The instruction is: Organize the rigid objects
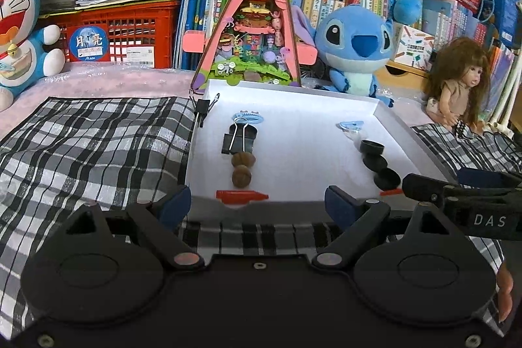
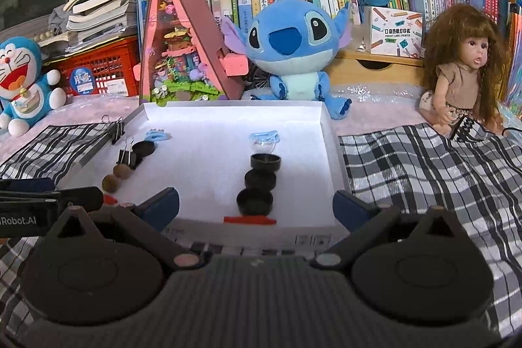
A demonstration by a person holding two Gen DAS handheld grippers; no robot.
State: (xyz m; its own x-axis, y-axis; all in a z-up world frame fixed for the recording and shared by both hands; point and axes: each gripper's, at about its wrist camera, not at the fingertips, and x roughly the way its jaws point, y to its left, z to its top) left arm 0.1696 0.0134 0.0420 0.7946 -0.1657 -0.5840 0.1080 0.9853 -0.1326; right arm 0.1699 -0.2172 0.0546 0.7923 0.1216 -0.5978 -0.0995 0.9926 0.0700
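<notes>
Your left gripper (image 1: pixel 257 204) and right gripper (image 2: pixel 256 207) hovered with jaws released and empty at the near rim of the white tray (image 2: pixel 336 165). Inside, two columns stood sorted: binder clip (image 1: pixel 239 139), walnuts (image 1: pixel 242 168), red crayon (image 1: pixel 242 196); three black caps (image 2: pixel 257 181). The sorting looked nearly finished; next, you probably needed to find any stragglers.

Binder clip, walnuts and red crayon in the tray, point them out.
binder clip (image 1: pixel 240 142), left wrist view, black body.
walnuts (image 1: pixel 241 175), left wrist view, nearer nut's shell.
red crayon (image 1: pixel 242 195), left wrist view, mid-barrel.
</notes>
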